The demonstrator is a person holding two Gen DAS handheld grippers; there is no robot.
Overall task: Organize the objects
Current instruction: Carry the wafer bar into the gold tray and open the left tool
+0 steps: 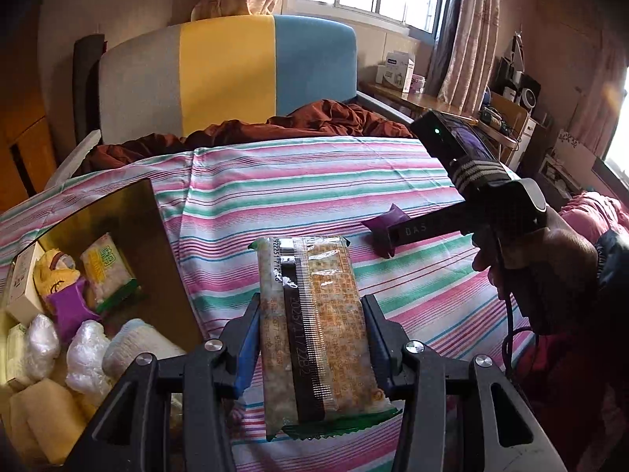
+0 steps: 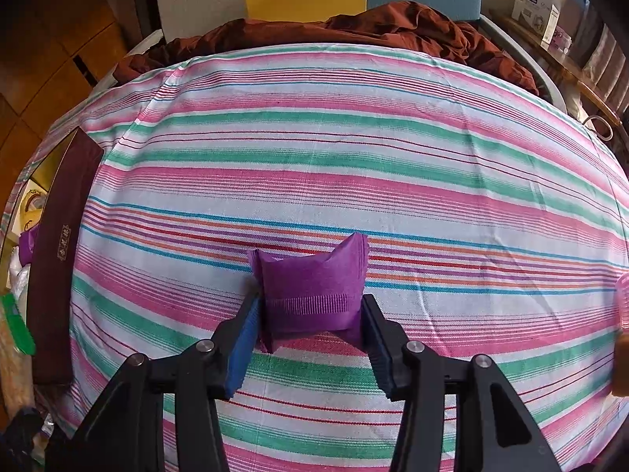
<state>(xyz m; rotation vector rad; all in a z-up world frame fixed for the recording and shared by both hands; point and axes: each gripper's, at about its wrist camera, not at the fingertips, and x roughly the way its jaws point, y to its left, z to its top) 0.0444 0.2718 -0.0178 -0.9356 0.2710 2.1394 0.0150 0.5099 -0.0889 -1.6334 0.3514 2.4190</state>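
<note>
Left gripper (image 1: 312, 338): jaws narrow, pads pressed on both long sides of a clear-wrapped snack bar (image 1: 314, 330). The bar is held clear above the striped bedsheet (image 1: 306, 181), seam side up, with a dark printed date strip down the middle and a green serrated end nearest the camera.

Right gripper (image 2: 312, 326): jaws narrow and opening by a small margin, with a small purple packet (image 2: 312, 291) between the blue pads, both sides touching or nearly so. The packet lies on the sheet, pillow-shaped, with a crimped band across it and two pointed corners up. In the left wrist view the same gripper is seen from the side, held in a person's hand (image 1: 538, 263).

Open box (image 1: 157, 244): at the sheet's left edge, gold lining, dark maroon outer wall. It holds another clear-wrapped bar, a purple packet, a yellow item, a pale carton and several white wrapped bundles.

Open room: the sheet's whole middle and far part lie flat and bare, up to a rumpled rust-brown quilt (image 2: 354, 31) and a grey, yellow and blue headboard (image 1: 228, 74).
</note>
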